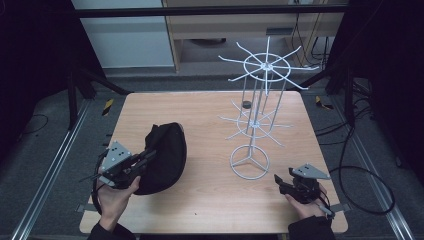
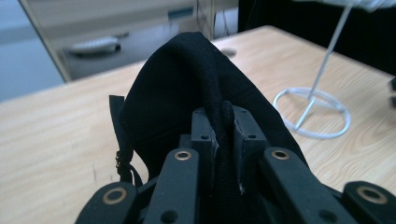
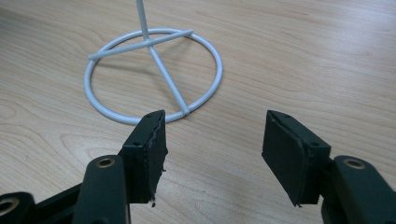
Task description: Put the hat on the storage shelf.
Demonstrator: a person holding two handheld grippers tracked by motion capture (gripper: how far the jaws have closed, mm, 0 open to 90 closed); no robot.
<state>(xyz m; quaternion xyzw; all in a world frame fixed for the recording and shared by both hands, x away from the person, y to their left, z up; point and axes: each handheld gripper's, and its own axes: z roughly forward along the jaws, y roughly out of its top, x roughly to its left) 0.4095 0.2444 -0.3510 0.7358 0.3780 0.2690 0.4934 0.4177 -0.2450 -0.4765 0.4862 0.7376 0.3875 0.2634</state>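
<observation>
A black fabric cap [image 1: 167, 150] lies on the wooden table [image 1: 200, 200], left of centre. My left gripper [image 1: 150, 155] is shut on a fold of the cap's edge; in the left gripper view the cloth [image 2: 187, 79] bunches up between the jaws of the left gripper [image 2: 225, 121]. A white wire display rack [image 1: 260, 120] with spoke-like hooks stands right of centre on a ring base [image 1: 249, 162]. My right gripper [image 1: 278, 181] rests near the table's front right, open and holding nothing. The right gripper [image 3: 215, 140] points at the ring base [image 3: 154, 74], a short way off.
A small dark round object [image 1: 246, 104] sits on the table behind the rack. A strap with a small buckle [image 2: 119, 161] hangs from the cap's side. The ring base [image 2: 312, 112] lies to the right of the cap. Dark floor and cables surround the table.
</observation>
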